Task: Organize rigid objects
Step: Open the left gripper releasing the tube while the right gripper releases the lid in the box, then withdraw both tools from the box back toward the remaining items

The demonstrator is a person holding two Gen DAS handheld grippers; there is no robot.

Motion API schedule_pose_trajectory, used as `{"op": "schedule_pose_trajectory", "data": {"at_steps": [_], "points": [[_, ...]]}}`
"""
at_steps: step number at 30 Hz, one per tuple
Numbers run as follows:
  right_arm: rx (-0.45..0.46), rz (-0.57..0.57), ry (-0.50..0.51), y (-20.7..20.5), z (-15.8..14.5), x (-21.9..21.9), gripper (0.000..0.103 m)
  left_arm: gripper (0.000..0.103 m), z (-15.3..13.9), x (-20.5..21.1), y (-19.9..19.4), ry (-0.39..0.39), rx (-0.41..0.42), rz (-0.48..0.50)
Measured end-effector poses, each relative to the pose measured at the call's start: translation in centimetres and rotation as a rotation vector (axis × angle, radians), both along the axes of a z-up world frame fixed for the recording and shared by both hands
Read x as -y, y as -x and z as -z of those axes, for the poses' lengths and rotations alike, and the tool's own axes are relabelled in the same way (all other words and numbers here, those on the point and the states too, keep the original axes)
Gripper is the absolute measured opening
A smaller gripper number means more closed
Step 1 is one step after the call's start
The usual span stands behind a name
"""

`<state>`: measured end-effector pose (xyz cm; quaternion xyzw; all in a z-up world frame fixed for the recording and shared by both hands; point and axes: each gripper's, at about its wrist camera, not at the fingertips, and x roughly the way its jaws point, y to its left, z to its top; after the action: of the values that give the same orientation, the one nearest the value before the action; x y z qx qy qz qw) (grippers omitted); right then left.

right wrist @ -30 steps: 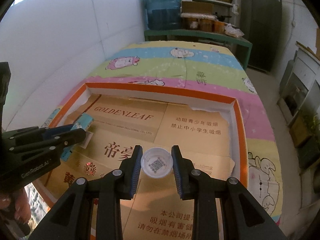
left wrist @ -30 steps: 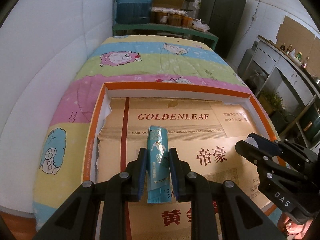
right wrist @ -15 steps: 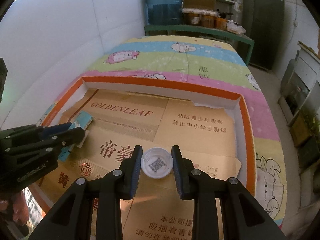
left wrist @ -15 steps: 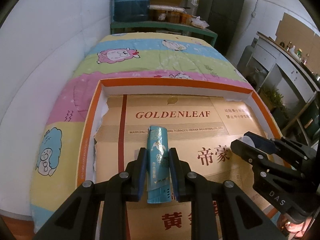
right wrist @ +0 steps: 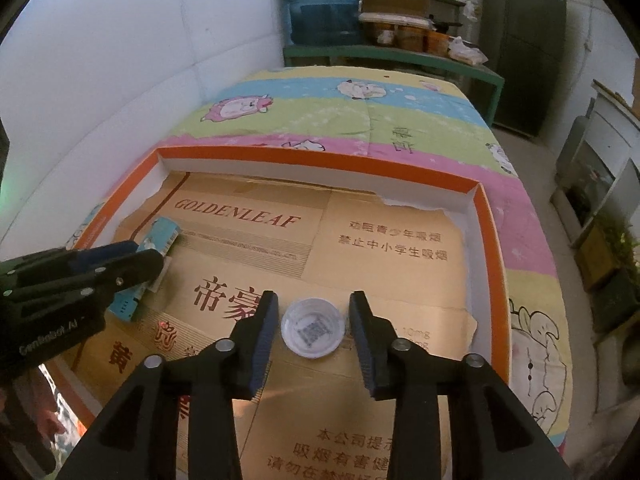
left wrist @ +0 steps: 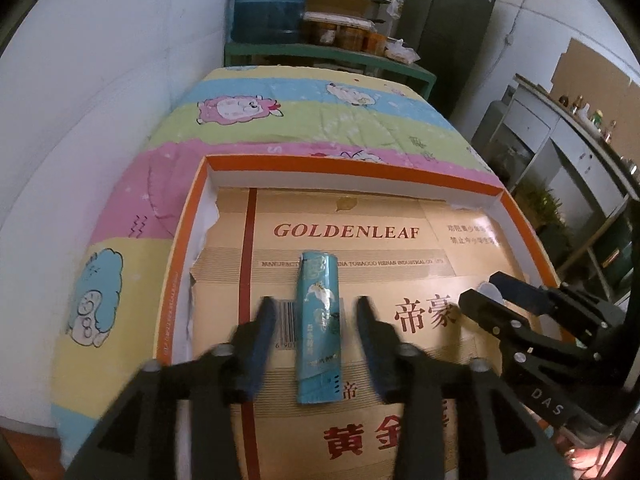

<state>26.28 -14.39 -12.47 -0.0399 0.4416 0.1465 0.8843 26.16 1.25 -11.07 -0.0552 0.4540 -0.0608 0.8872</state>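
Note:
A slim teal box (left wrist: 319, 326) lies flat on the cardboard floor of the orange-rimmed tray (left wrist: 348, 168). My left gripper (left wrist: 316, 340) straddles it with the jaws opening, and gaps show on both sides of the box. A small clear plastic cup (right wrist: 313, 328) with a QR code on its bottom sits on the cardboard. My right gripper (right wrist: 314, 330) stands around it, jaws opening, the pads off its rim. In the right wrist view the teal box (right wrist: 160, 236) shows partly behind the left gripper (right wrist: 132, 268). The right gripper (left wrist: 492, 300) shows at the right of the left wrist view.
The tray rests on a bed with a striped cartoon quilt (left wrist: 300, 120). A white wall (left wrist: 80, 100) runs along the left. A green shelf with a water jug (left wrist: 272, 0) stands beyond the bed, and cabinets (left wrist: 560, 152) line the right.
Both grippers have opened: the left let go of the teal box and the right let go of the clear cup. Both things now lie on the cardboard.

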Motion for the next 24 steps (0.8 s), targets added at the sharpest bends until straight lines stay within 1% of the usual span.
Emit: {"op": "schedule_pose_trajectory", "data": {"at_steps": [1,3,8,11,13,14,16,24], "points": [[-0.001,0.004,0.002,0.0,0.0,0.1,0.041,0.056,0.0,0.1,0.0,0.002,0.000,0.001],[-0.002,0.010,0.001,0.2,-0.1,0.3,0.046,0.056,-0.1,0.0,0.1,0.007,0.000,-0.004],[0.004,0.034,-0.004,0.8,-0.5,0.9,0.049,0.056,-0.9,0.3,0.9,-0.005,0.020,0.002],[0.013,0.056,-0.001,1.3,-1.0,1.2,0.057,0.056,-1.4,0.9,1.4,0.006,0.031,0.067],[0.025,0.066,-0.003,1.7,-1.4,1.4,0.058,0.056,-1.5,1.2,1.7,0.031,0.016,0.111],[0.025,0.066,-0.003,1.7,-1.4,1.4,0.059,0.056,-1.4,1.2,1.8,0.049,0.013,0.117],[0.037,0.075,-0.006,2.2,-1.9,1.5,0.059,0.056,-1.6,1.3,2.2,0.064,0.023,0.120],[0.079,0.092,-0.013,4.6,-3.6,1.5,0.060,0.056,-3.7,1.1,4.8,0.027,0.104,0.068]]}}
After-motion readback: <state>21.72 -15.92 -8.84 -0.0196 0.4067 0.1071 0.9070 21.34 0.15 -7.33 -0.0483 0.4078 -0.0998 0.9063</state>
